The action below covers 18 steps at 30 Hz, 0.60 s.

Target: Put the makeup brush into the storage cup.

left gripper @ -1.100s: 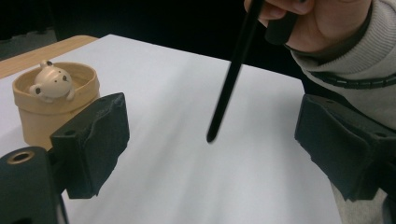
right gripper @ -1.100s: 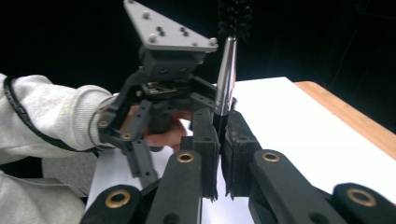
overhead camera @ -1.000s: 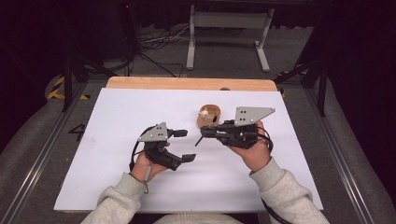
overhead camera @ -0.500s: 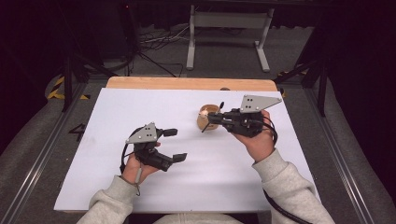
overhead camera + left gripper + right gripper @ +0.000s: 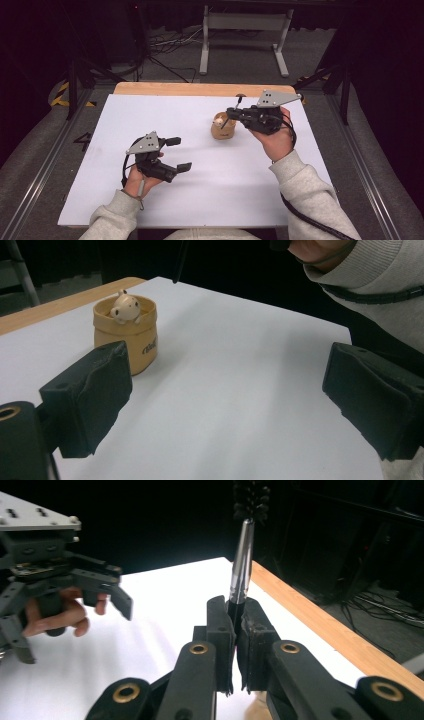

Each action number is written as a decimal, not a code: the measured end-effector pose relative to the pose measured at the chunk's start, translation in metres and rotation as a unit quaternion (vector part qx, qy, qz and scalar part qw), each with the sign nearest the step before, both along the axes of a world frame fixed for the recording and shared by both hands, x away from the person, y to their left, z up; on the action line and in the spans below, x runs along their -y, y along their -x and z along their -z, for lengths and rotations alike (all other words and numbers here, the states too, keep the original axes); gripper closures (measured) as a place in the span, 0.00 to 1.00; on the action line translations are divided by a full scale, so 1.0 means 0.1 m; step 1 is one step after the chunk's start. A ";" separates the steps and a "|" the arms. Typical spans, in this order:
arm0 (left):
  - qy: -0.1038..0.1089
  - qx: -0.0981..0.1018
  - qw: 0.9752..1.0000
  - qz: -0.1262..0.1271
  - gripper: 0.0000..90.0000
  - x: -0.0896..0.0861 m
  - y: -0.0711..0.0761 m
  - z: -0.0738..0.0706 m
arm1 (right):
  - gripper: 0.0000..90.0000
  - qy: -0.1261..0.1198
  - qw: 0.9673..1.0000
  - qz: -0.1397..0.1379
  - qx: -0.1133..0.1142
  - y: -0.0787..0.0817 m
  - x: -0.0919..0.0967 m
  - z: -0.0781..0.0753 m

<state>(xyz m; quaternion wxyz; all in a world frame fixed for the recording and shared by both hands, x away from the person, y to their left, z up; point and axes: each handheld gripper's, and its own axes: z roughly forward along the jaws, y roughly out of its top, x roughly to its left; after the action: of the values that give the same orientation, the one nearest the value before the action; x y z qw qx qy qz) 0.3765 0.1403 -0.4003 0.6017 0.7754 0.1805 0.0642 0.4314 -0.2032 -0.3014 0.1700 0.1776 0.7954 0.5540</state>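
Up goes the right gripper [image 5: 231,112], clamping the brush [image 5: 244,555] above the pot [image 5: 223,128]; left gripper [image 5: 179,154] gapes empty.

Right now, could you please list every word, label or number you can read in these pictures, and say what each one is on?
Dark script on the front of the tan cup: too small and blurred to read; it seems to end in "ll".
Yellow and black hazard stripes on the floor left of the table: a marking with no words.
No other text or numbers are readable.
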 end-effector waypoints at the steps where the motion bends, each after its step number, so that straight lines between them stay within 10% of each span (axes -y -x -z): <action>1: 0.003 -0.002 1.000 -0.001 0.07 0.00 0.00 0.00 | 0.95 0.000 1.000 0.005 -0.001 -0.03 0.01 0.00; 18: -0.001 -0.007 1.000 -0.013 0.07 -0.04 -0.02 0.01 | 0.95 -0.013 0.998 0.055 -0.015 -0.35 0.12 -0.02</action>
<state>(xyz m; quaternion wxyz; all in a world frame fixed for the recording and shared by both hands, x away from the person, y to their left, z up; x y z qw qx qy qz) 0.3788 0.1447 -0.4010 0.5986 0.7741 0.1949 0.0671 0.4667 -0.2149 -0.2994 0.1861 0.2318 0.7797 0.5511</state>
